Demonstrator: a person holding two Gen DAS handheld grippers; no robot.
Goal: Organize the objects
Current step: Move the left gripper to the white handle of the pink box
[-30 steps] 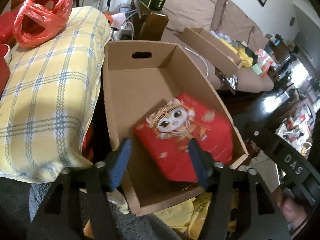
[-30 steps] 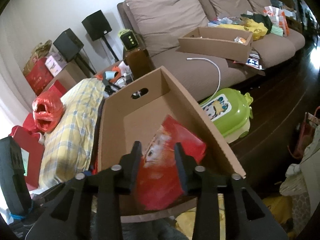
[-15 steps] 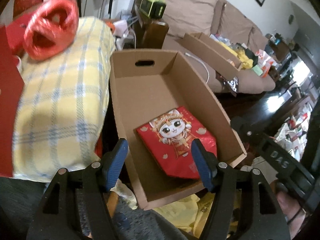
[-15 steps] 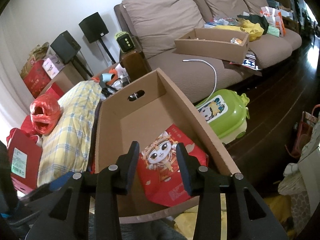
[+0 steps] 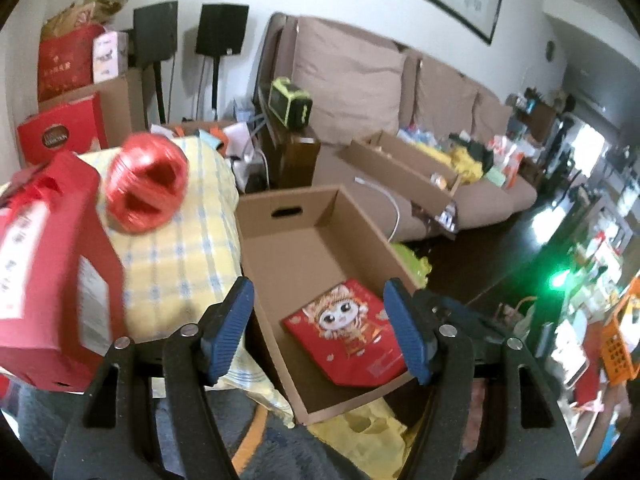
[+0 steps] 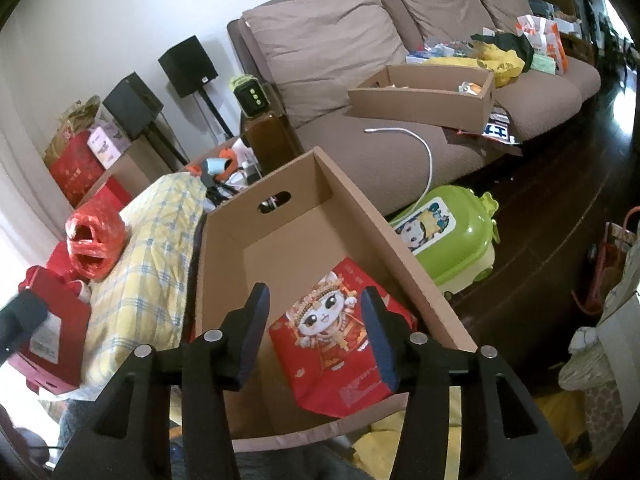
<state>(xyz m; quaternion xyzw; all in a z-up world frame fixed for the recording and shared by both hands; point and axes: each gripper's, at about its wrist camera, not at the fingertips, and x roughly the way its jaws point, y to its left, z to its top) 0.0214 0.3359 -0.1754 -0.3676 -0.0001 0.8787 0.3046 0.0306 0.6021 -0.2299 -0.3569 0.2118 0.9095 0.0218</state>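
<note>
The red packet [image 6: 336, 340] with the cartoon cat is lying flat on the floor of the cardboard box [image 6: 384, 240], at its near end, no longer gripped. The right gripper [image 6: 316, 332] is hovering just above it, its jaws opening wider than a second ago, when they were nearly pinching the packet; the pads are touching nothing. The left gripper [image 5: 320, 328] is rising away from the box, so the packet [image 5: 348, 332] is looking smaller than before, and its jaws are also spreading, empty. A red gift box [image 5: 48, 280] and a red roll of string [image 5: 146, 184] on the yellow checked blanket [image 5: 180, 256] are coming into the left view.
</note>
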